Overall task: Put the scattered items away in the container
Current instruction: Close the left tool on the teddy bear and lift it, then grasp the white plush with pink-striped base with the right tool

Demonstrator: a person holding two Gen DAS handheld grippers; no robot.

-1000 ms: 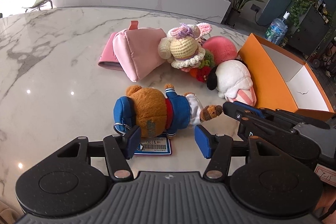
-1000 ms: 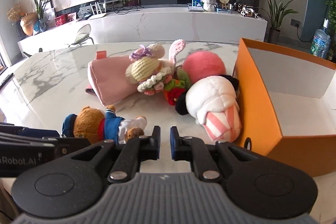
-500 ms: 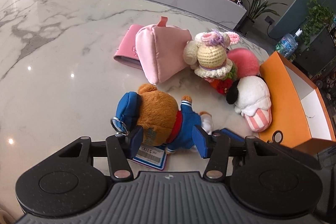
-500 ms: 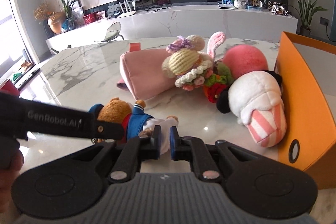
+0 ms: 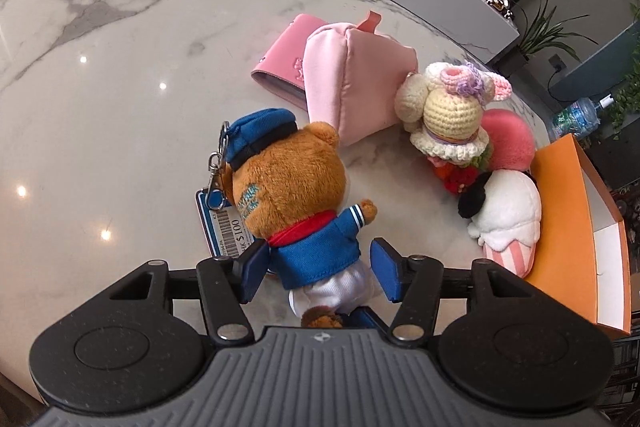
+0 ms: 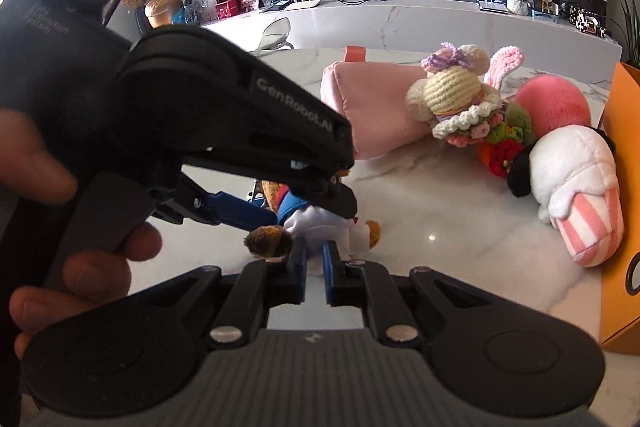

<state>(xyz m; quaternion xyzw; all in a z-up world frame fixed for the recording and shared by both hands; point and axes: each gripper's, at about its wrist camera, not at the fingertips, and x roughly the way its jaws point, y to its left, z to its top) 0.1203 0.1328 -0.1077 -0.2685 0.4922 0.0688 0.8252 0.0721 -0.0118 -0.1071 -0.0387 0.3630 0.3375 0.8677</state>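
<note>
A brown bear plush point(image 5: 292, 195) in a blue cap and jacket lies on the marble table, with a price tag point(image 5: 228, 227) beside it. My left gripper point(image 5: 318, 277) is open, its blue fingers on either side of the bear's body. My right gripper point(image 6: 314, 265) is shut and empty, just behind the bear's white trousers point(image 6: 316, 223). The orange box point(image 5: 576, 227) stands at the right, and also shows in the right wrist view point(image 6: 624, 211). A crocheted doll point(image 5: 448, 115), a pink ball plush point(image 5: 508, 135) and a white ice-cream plush point(image 5: 508, 219) lie by the box.
A pink pouch point(image 5: 352, 83) lies on a pink wallet point(image 5: 280, 63) behind the bear. The left gripper body and the hand holding it point(image 6: 168, 131) fill the left of the right wrist view. A white counter runs behind the table.
My left gripper has moved forward, so its open fingers now straddle the bear. The right gripper has come closer to the bear's legs and stays shut.
</note>
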